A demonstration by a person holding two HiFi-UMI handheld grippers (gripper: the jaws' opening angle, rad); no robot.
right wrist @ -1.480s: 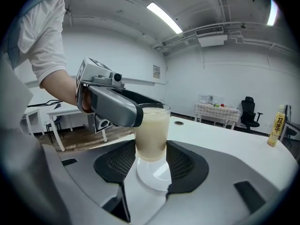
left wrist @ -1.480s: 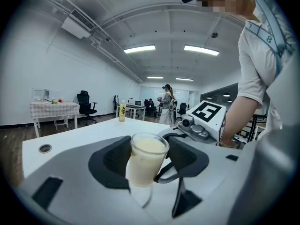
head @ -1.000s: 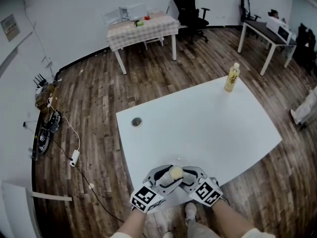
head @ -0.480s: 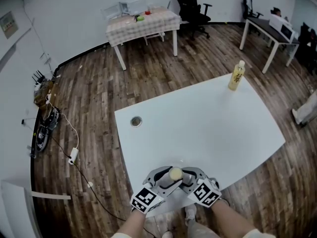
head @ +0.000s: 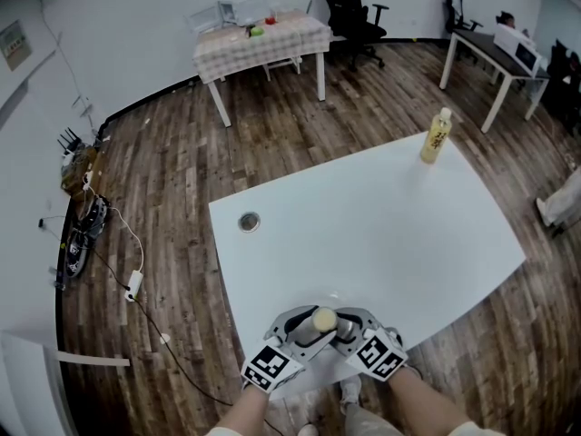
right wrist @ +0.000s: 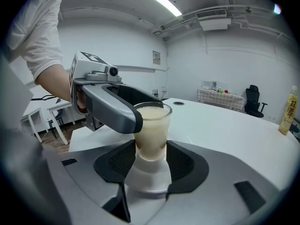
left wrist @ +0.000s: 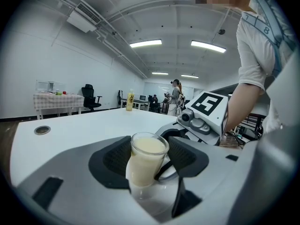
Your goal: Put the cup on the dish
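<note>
Over the table (head: 381, 234), left hand-held gripper (left wrist: 149, 149) and right hand-held gripper (right wrist: 151, 156) clamp the cup (head: 322, 319) upright (mouth up).

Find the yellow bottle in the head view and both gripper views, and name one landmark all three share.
Head view: the bottle stands at the white table's far right corner.
Left gripper view: the bottle is small, distant, left of centre.
Right gripper view: the bottle is at the right edge.
Shared landmark: the cup on its dish, between the jaws.
</note>
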